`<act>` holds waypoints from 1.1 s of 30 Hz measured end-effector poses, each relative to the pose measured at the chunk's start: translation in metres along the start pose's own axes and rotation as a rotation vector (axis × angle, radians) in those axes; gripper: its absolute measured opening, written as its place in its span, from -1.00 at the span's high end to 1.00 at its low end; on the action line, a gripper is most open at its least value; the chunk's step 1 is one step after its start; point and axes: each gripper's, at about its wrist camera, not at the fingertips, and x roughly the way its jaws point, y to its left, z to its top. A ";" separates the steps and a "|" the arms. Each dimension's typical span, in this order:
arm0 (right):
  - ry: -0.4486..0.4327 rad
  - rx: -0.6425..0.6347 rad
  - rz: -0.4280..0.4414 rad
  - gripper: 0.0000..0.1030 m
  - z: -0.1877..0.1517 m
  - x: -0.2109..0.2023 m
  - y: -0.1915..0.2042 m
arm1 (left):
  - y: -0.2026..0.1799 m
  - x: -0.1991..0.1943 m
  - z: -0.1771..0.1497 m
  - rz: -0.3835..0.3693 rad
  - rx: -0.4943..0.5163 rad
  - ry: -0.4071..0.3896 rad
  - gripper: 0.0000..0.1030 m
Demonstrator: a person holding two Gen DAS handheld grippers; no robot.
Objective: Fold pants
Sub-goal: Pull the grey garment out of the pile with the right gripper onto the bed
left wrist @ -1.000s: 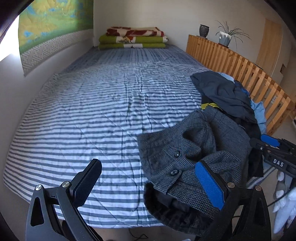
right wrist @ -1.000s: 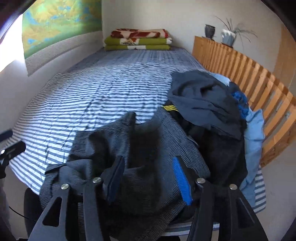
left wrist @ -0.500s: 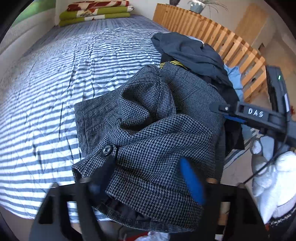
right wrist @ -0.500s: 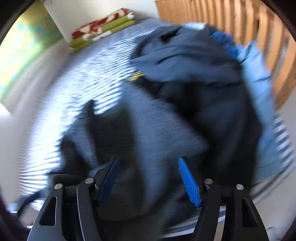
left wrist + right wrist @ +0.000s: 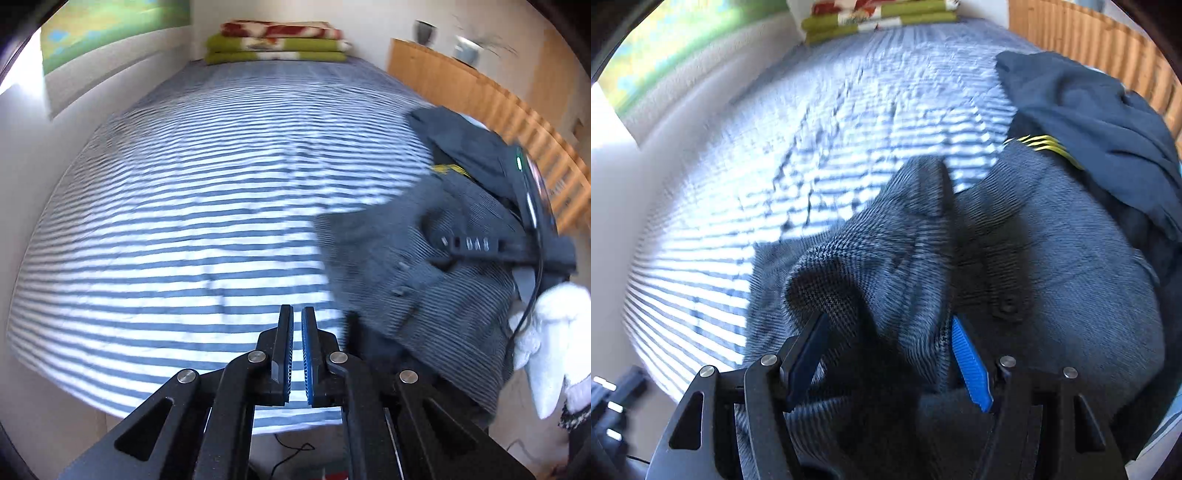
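The grey checked pants (image 5: 1052,258) lie crumpled near the front right of the striped bed cover (image 5: 184,184). In the left wrist view they show as a blurred heap (image 5: 424,295) to the right of my left gripper (image 5: 297,314). That gripper is shut with nothing between its pads and hangs over bare sheet. My right gripper (image 5: 888,319) points down into the pants. Its jaws stand wide, and a raised fold of the cloth bulges between the fingers. A white-gloved hand (image 5: 546,325) holds the right tool's black frame (image 5: 472,245) over the pants.
A pile of dark navy clothes (image 5: 1089,110) with a yellow-striped tag lies behind the pants, against the wooden slatted rail (image 5: 480,96). Folded green and red blankets (image 5: 277,44) are stacked at the bed's far end. A wall runs along the left side.
My left gripper went from wide open around the pants' waist to shut, and now sits left of the pants over the sheet. The right gripper dropped lower into the cloth.
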 end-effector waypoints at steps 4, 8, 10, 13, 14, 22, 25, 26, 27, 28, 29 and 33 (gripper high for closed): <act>0.027 0.006 0.032 -0.06 -0.004 0.010 0.009 | 0.038 0.020 0.018 -0.054 -0.118 0.053 -0.17; -0.004 0.004 0.096 -0.06 -0.012 -0.011 -0.003 | 0.028 0.053 0.041 -0.097 -0.119 0.079 -0.51; -0.042 0.010 0.079 -0.08 -0.015 -0.029 -0.020 | 0.008 0.076 0.055 -0.104 -0.073 0.105 -0.51; -0.104 0.071 0.017 -0.09 -0.013 -0.052 -0.060 | -0.025 0.115 0.070 -0.052 -0.001 0.139 -0.51; -0.120 0.097 -0.010 -0.09 -0.011 -0.058 -0.073 | -0.034 0.130 0.072 -0.038 0.019 0.148 -0.51; -0.079 0.122 -0.210 -0.10 0.027 -0.037 -0.124 | -0.062 0.192 0.079 -0.047 0.029 0.239 0.24; -0.071 0.056 -0.253 -0.25 0.043 -0.020 -0.108 | -0.054 0.182 0.079 -0.074 0.010 0.218 0.47; -0.067 0.033 -0.255 -0.24 0.042 -0.016 -0.107 | -0.048 0.176 0.079 -0.085 0.002 0.213 0.50; -0.051 0.008 -0.270 -0.24 0.045 -0.009 -0.102 | -0.044 0.171 0.078 -0.096 -0.009 0.209 0.51; -0.038 -0.012 -0.300 -0.24 0.046 -0.003 -0.098 | -0.037 0.165 0.079 -0.123 -0.028 0.206 0.51; -0.037 -0.038 -0.342 -0.17 0.045 0.003 -0.095 | -0.029 0.157 0.079 -0.156 -0.056 0.206 0.53; -0.030 -0.113 -0.383 0.43 0.040 0.005 -0.087 | -0.010 0.124 0.076 -0.209 -0.093 0.159 0.62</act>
